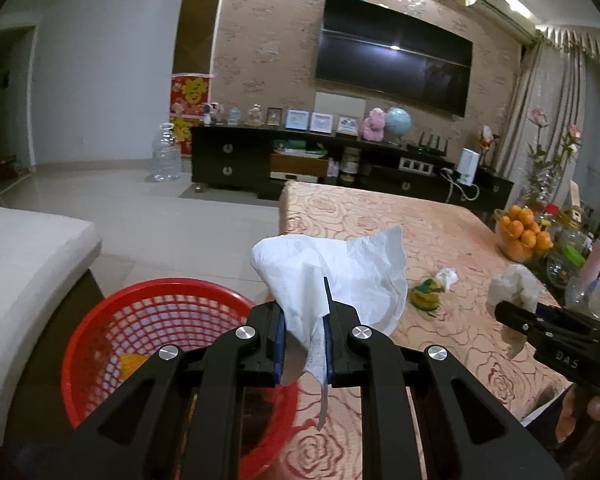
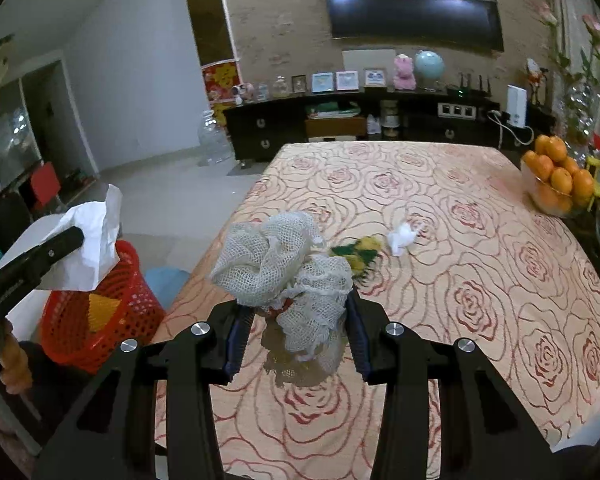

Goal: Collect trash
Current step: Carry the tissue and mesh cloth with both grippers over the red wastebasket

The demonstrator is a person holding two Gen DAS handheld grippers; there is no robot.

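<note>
Left fingers [image 1: 304, 344] clamped on white tissue [image 1: 340, 276], right fingers [image 2: 296, 332] on mesh rag [image 2: 284, 272], above surface [image 2: 460, 280] beside red basket [image 1: 148, 320], small scraps [image 2: 400, 238] beyond.

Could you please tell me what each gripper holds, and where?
Left gripper: white tissue, by its lower end. Right gripper: mesh rag, pinched around its bunched middle.

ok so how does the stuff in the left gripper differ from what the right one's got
The tissue in the left gripper is smooth white paper; the net in the right gripper is off-white open mesh. The tissue is a thin sheet, jaws nearly together; the net is a bulky wad, jaws wider. Both are crumpled, gripped and off the table.
</note>
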